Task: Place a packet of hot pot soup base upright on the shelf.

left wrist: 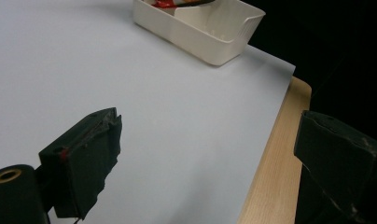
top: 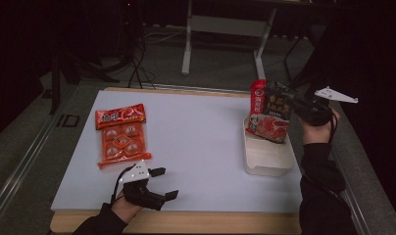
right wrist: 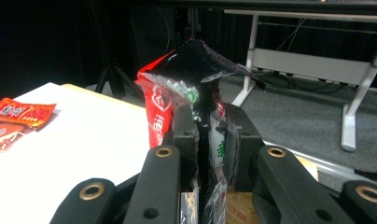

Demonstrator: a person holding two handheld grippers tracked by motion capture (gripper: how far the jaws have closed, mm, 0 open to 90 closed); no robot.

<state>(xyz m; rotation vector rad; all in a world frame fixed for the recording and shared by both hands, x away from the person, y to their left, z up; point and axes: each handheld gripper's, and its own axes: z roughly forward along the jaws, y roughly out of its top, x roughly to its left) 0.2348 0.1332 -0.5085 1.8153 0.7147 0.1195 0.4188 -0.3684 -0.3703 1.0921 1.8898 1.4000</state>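
Note:
My right gripper [top: 298, 105] is shut on the upper right edge of a red and black food pouch [top: 271, 111], which hangs upright with its lower end inside the white bin [top: 267, 159]. In the right gripper view the jaws pinch the pouch [right wrist: 186, 70] between them, its top crumpled above the right gripper [right wrist: 205, 135]. My left gripper [top: 167, 183] rests near the table's front edge, open, with nothing between its jaws. An orange-red pack of sauce cups [top: 121, 134] lies flat at the left of the white mat [top: 196, 137], just beyond the left gripper.
The white bin [left wrist: 200, 28] shows at the top of the left gripper view, with bare mat [left wrist: 168, 107] and the wooden table edge [left wrist: 270, 158] in front. A desk frame [top: 225, 29] and cables stand on the floor beyond the table.

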